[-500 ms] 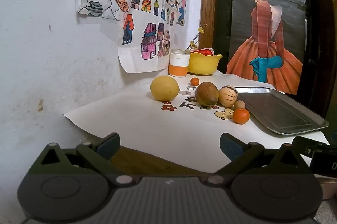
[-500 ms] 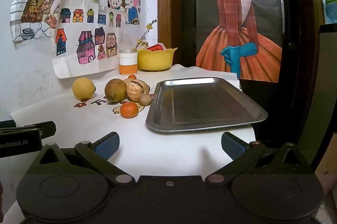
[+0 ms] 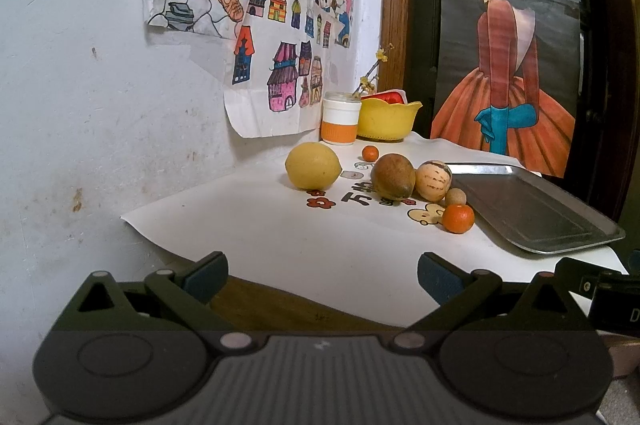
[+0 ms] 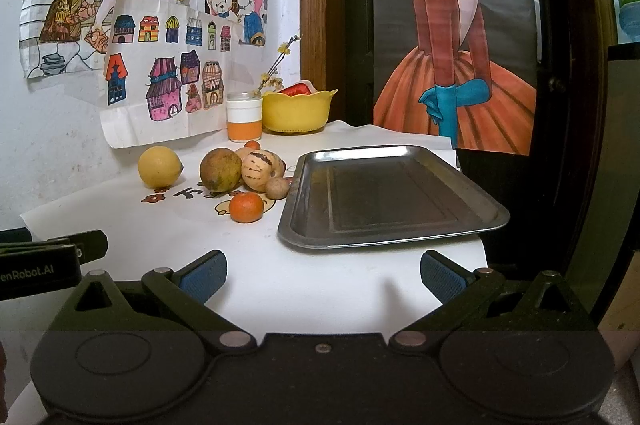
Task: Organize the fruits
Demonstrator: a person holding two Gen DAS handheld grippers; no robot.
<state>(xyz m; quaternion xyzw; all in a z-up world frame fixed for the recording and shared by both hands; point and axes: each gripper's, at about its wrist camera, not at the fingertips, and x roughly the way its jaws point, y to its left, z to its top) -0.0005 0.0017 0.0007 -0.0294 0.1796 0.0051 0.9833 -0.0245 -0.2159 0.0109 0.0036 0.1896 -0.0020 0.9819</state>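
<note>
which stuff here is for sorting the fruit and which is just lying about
For the job:
- round yellow lemon
- brown-green round fruit
- striped beige melon
- small tan fruit
- orange tangerine
- tiny orange fruit
- steel tray

Lying about:
- yellow plastic bowl
- white-and-orange cup

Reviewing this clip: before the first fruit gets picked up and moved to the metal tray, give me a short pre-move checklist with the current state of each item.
1. Left tongs open and holding nothing: ok.
2. Right tongs open and holding nothing: ok.
3. Metal tray has no fruit on it and is ready to receive: ok.
4. Fruits in view and ungrasped on the white sheet: lemon, brown fruit, striped fruit, orange: ok.
5. Nearest pick, the orange, stands apart from the tray rim: ok.
6. Striped fruit sits tight against the brown fruit and a small tan fruit, so there is little room for the tongs there: not ok.
</note>
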